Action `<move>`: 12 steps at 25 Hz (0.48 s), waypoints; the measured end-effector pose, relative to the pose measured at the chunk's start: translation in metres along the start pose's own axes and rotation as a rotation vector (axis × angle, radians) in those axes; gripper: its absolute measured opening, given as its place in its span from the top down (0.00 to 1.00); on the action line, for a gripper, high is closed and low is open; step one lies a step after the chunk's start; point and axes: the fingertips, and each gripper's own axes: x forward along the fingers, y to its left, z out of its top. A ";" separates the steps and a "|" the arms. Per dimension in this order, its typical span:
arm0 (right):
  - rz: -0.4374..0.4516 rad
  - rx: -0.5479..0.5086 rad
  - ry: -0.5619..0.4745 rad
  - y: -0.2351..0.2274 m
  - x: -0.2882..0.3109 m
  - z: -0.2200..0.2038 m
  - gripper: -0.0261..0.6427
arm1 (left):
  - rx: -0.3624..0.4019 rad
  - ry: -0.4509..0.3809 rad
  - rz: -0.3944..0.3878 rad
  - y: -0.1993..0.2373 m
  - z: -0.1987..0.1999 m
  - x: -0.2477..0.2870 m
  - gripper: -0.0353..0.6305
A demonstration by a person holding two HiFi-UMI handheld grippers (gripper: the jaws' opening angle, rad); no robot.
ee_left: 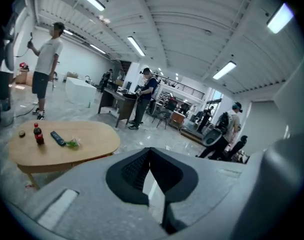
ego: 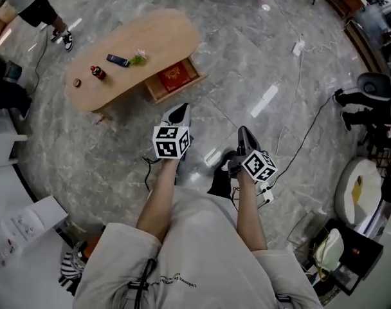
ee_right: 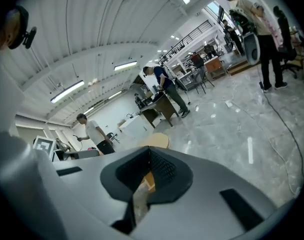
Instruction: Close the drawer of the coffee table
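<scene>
The oval wooden coffee table (ego: 158, 38) stands on the marble floor ahead and to the left. Its drawer (ego: 158, 96) is pulled out on the near side, with a red book (ego: 174, 77) inside. My left gripper (ego: 179, 112) is shut and empty, a short way from the drawer's front. My right gripper (ego: 245, 134) is lower and to the right, also shut and empty. In the left gripper view the left gripper (ee_left: 150, 151) points past the table (ee_left: 87, 144). In the right gripper view the right gripper (ee_right: 148, 151) has the table's end (ee_right: 157, 141) just above its jaws.
On the tabletop lie a small bottle (ego: 98, 73), a remote (ego: 117, 60) and a green sprig (ego: 139, 58). A cable and power strip (ego: 298, 46) cross the floor at right. A person (ego: 35, 5) stands beyond the table. An office chair (ego: 369, 89) is at far right.
</scene>
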 end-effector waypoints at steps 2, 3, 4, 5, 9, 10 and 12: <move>0.049 0.012 0.040 -0.012 0.018 0.007 0.94 | -0.044 -0.023 0.070 0.004 0.002 0.008 0.93; 0.069 0.010 0.065 -0.018 0.023 0.008 0.94 | -0.055 -0.026 0.105 0.003 0.000 0.009 0.93; 0.083 0.004 0.085 -0.026 0.024 0.011 0.94 | -0.059 -0.027 0.134 -0.001 -0.003 0.010 0.93; 0.094 -0.005 0.097 -0.035 0.024 0.017 0.94 | -0.062 -0.030 0.155 -0.009 -0.007 0.012 0.93; 0.156 -0.060 0.106 -0.066 0.034 0.055 0.94 | -0.080 -0.076 0.233 -0.040 -0.017 0.027 0.93; 0.172 -0.071 0.115 -0.071 0.039 0.064 0.94 | -0.098 -0.093 0.252 -0.047 -0.017 0.032 0.93; 0.206 -0.096 0.144 -0.080 0.046 0.080 0.94 | -0.138 -0.131 0.286 -0.059 -0.018 0.037 0.93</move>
